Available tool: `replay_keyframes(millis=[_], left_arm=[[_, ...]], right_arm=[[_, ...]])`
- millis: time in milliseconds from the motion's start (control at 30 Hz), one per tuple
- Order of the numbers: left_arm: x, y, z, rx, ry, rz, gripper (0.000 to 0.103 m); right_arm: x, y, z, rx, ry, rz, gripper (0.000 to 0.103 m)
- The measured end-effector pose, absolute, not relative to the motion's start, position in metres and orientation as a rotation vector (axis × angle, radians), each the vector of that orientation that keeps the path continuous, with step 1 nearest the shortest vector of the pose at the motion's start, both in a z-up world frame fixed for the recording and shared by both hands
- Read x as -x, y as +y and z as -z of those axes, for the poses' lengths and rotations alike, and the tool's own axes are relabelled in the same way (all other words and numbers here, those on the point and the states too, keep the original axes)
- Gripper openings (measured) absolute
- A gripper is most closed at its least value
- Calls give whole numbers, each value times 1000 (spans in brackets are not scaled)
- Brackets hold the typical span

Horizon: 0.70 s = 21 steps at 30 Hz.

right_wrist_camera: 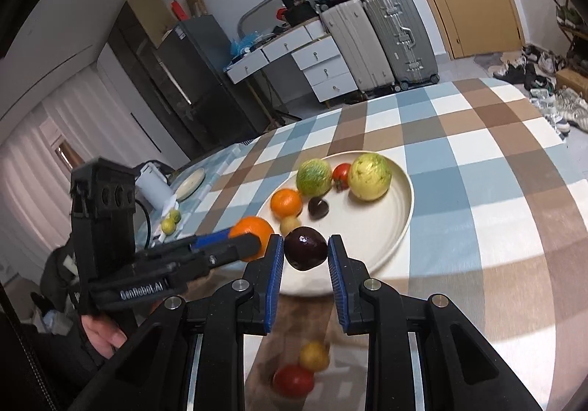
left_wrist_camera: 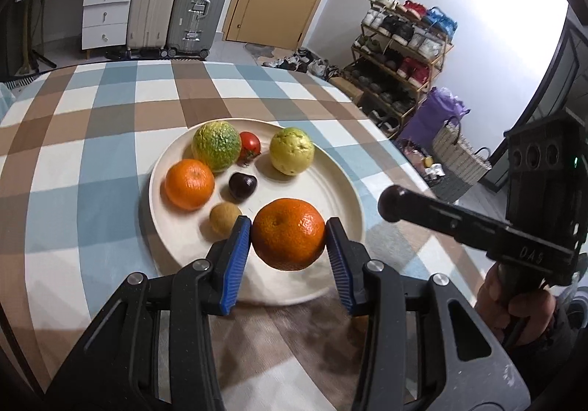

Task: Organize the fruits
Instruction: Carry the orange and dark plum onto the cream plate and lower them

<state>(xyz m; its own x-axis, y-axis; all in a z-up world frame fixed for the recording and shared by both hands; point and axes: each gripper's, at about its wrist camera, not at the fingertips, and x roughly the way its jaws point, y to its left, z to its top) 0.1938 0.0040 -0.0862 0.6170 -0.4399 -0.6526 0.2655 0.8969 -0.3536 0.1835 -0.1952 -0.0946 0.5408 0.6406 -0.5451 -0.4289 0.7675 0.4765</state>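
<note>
Left gripper [left_wrist_camera: 288, 234] clamps an orange [left_wrist_camera: 287, 232] over the plate's near rim [left_wrist_camera: 352, 190]. Right gripper [right_wrist_camera: 305, 250] pinches a dark plum [right_wrist_camera: 305, 248] ahead of its blue pads [right_wrist_camera: 275, 282]. Below it, a blurred red fruit [right_wrist_camera: 293, 381] and a yellow one [right_wrist_camera: 313, 356], partly hidden between the fingers.

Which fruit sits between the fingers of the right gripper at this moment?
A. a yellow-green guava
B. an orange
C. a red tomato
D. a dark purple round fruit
D: in the right wrist view the right gripper has its blue pads against a dark purple fruit above the near rim of the plate; the orange is in the left gripper.
</note>
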Motion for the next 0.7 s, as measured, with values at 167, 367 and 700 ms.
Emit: replay_keyframes(millis=[167, 367, 700], left_arm=[[-217, -6, 89, 208, 818, 416, 39], [-240, -17, 98, 196, 849, 413, 39], [-258, -28, 110, 172, 869, 419, 39]], right_arm=[[-211, -194, 101, -319, 796, -641, 25], [-241, -196, 113, -338, 829, -624, 25], [-259, -193, 127, -329, 861, -614, 25]])
